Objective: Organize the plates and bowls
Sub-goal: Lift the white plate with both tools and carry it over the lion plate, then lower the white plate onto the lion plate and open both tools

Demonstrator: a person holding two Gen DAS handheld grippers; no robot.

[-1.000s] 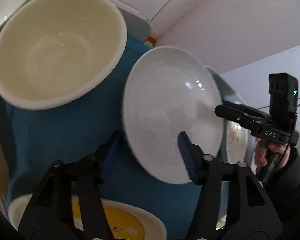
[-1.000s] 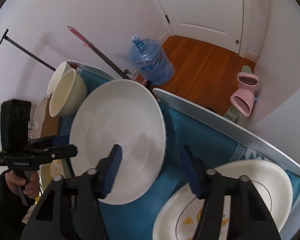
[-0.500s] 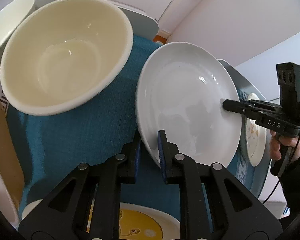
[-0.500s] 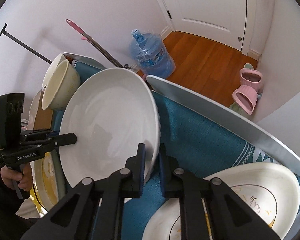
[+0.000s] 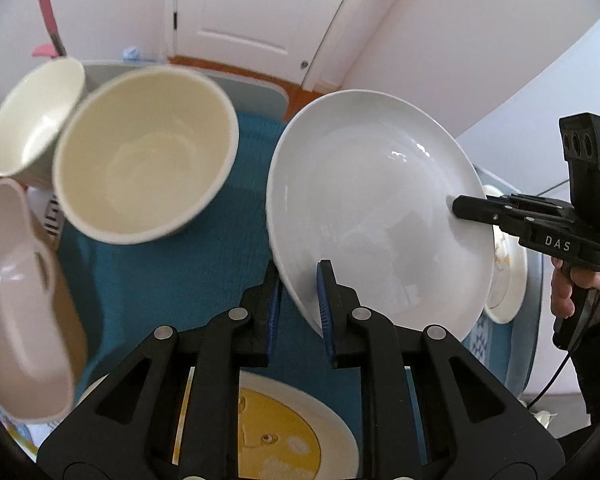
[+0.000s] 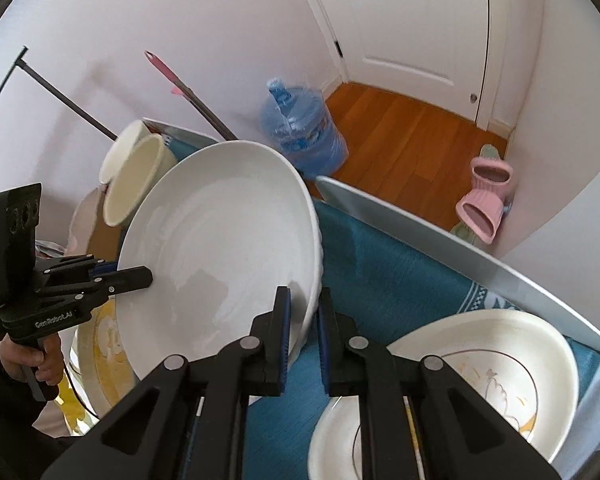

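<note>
A large white deep plate (image 5: 372, 208) (image 6: 220, 260) hangs tilted above the blue tablecloth (image 5: 172, 280), gripped at opposite sides of its rim. My left gripper (image 5: 300, 276) is shut on the rim nearest its camera, one blue pad inside the plate and one outside. My right gripper (image 6: 304, 296) is shut on the other edge in the same way. Each gripper also appears in the other's view, the right gripper (image 5: 456, 204) and the left gripper (image 6: 146, 276), each held by a hand in a dark sleeve.
Two cream bowls (image 5: 144, 156) (image 5: 32, 120) sit at the cloth's far left, beside a pale pink dish (image 5: 16, 300). A yellow-centred plate (image 5: 280, 440) lies below my left gripper. Two patterned plates (image 6: 500, 372) (image 6: 340, 440) lie at the right. A water jug (image 6: 300, 128) and pink slippers (image 6: 484, 196) are on the wooden floor.
Both grippers went from open around the plate's rim to shut on it. The plate has since come up off the cloth with both hands.
</note>
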